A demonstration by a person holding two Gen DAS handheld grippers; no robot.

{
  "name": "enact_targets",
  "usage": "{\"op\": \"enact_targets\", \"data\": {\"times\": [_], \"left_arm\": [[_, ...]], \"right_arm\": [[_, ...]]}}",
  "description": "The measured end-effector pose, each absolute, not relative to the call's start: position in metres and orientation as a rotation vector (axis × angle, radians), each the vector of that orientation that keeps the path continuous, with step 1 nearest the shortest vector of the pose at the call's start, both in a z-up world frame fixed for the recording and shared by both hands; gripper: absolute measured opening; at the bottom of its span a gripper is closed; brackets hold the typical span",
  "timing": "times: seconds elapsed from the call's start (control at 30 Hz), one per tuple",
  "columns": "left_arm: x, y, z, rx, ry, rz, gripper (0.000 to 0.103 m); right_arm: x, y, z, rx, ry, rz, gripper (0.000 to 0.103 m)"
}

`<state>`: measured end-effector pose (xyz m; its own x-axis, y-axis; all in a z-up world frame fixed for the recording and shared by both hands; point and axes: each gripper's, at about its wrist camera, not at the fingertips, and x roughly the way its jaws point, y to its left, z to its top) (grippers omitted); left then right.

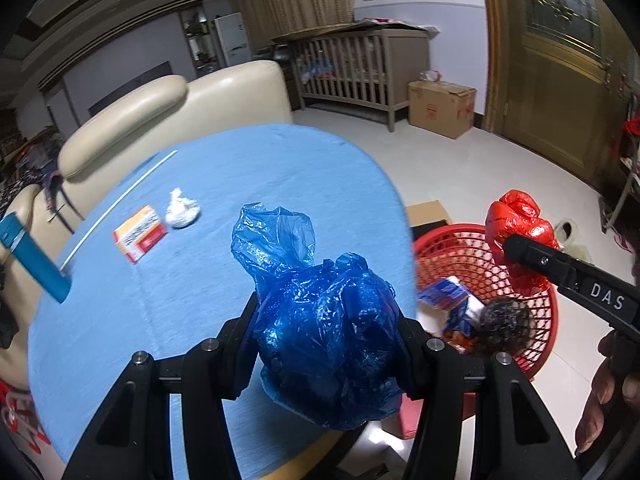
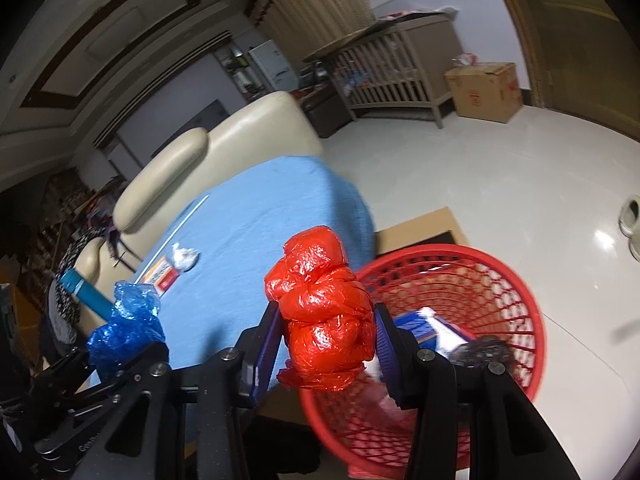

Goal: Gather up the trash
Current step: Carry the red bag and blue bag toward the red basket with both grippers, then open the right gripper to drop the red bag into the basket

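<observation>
Two bags of trash held over the table edge, beside the red basket.

The left gripper (image 1: 326,334) is clenched on a crumpled blue bag (image 1: 320,320), held above the near edge of the table with the blue cloth (image 1: 224,176). The right gripper (image 2: 326,344) grips a knotted red bag (image 2: 324,312) between its pads, above the rim of the red basket (image 2: 520,320) that stands on the floor just beside the table. The basket already holds a blue-and-white packet (image 1: 444,292) and a dark round lump (image 1: 506,320), perhaps another bag; blur makes it hard to tell. Farther back on the cloth lie a small orange-and-white box (image 1: 140,238), a white wad (image 1: 182,212) just beside it, and a thin white stick (image 1: 120,208). A blue lighter-shaped thing (image 1: 32,256) sits at the table's left edge.
</observation>
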<state>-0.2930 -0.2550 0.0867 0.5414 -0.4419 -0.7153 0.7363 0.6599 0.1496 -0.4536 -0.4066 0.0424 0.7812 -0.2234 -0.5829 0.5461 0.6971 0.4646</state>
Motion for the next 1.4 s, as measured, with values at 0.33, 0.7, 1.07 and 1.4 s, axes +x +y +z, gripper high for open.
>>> {"op": "enact_targets", "data": {"times": [0.33,0.7,1.07,1.4], "left_arm": [[-0.315,-0.307,0.073,0.528,0.715,-0.841,0.058],[-0.325,-0.336,0.060,0.565,0.743,-0.897,0.058],[-0.325,-0.347,0.053,0.574,0.768,-0.913,0.058],[-0.322,-0.349,0.052,0.569,0.780,-0.923,0.058]], "right_arm": [[-0.484,-0.441,0.017,0.731,0.546,-0.544,0.048],[-0.498,-0.456,-0.002,0.765,0.575,-0.594,0.048],[-0.501,-0.462,-0.014,0.771,0.610,-0.635,0.048],[-0.497,-0.465,-0.023,0.774,0.672,-0.671,0.070]]}}
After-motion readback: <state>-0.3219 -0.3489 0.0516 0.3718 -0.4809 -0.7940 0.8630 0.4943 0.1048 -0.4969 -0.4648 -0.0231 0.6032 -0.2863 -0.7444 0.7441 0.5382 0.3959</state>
